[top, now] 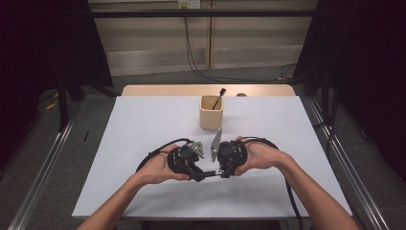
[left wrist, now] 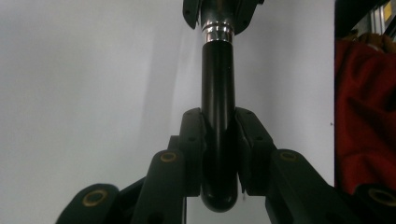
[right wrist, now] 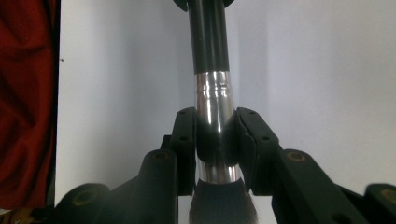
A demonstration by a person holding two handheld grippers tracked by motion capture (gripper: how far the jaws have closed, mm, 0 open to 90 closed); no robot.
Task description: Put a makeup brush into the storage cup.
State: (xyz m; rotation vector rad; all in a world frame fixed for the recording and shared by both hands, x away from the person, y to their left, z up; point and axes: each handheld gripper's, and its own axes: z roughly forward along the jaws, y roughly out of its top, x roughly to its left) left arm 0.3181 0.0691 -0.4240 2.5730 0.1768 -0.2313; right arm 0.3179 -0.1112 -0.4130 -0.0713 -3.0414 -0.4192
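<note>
A makeup brush (top: pixel 209 173) with a black handle and a silver ferrule hangs level between the two grippers, low over the front middle of the white table (top: pixel 143 124). My left gripper (top: pixel 197 175) is shut on the rounded end of the black handle (left wrist: pixel 217 140). My right gripper (top: pixel 219 173) is shut on the silver ferrule (right wrist: pixel 215 121), with the dark bristles (right wrist: pixel 224 205) just behind its jaws. The two grippers face each other, tips nearly meeting. A tan cup (top: pixel 211 112) stands behind them at mid-table and holds another dark-tipped brush (top: pixel 219 97).
Black cables (top: pixel 153 153) trail from both grippers across the table. A wooden strip (top: pixel 167 90) runs along the table's far edge. Red cloth (left wrist: pixel 364 116) lies beyond the table's near edge. Metal rails (top: pixel 43 167) flank the table on the floor.
</note>
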